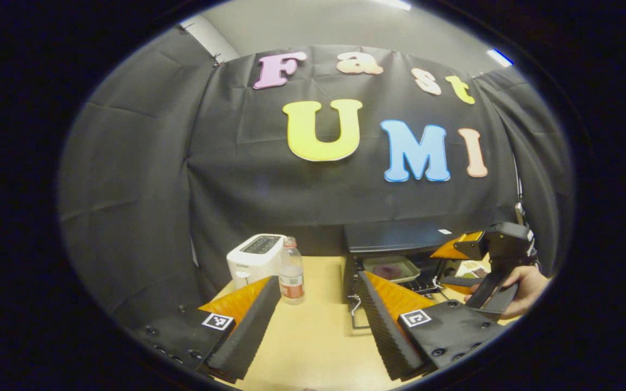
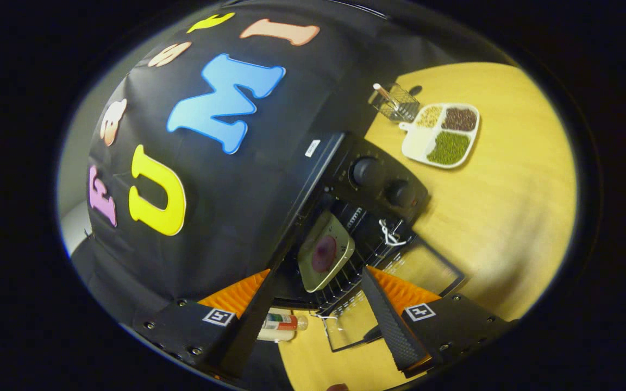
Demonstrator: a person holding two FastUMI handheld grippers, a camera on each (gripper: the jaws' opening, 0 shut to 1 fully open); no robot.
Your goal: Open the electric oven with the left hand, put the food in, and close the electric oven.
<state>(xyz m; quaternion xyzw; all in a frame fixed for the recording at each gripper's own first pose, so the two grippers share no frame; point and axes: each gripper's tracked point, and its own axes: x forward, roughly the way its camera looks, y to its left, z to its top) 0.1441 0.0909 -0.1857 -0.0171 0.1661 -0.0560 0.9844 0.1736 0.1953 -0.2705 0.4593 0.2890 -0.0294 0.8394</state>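
Observation:
The black electric oven (image 1: 394,236) stands at the right of the table with its glass door (image 2: 427,266) folded down open. On its wire rack lies a pale tray (image 2: 340,228) with a purple piece of food (image 2: 324,252); the same tray (image 1: 392,267) also appears in the left gripper view. My left gripper (image 1: 318,281) hangs open over the table, left of the oven, holding nothing. My right gripper (image 2: 317,274) is open just in front of the oven's mouth, near the tray but apart from it. A hand (image 1: 527,285) holds that right gripper (image 1: 449,266) by the oven.
A white toaster (image 1: 254,258) and a small bottle (image 1: 292,271) stand left of the oven. Right of the oven are a divided dish of beans (image 2: 446,133) and a wire basket (image 2: 397,103). The oven's two knobs (image 2: 367,171) face the table (image 2: 508,206).

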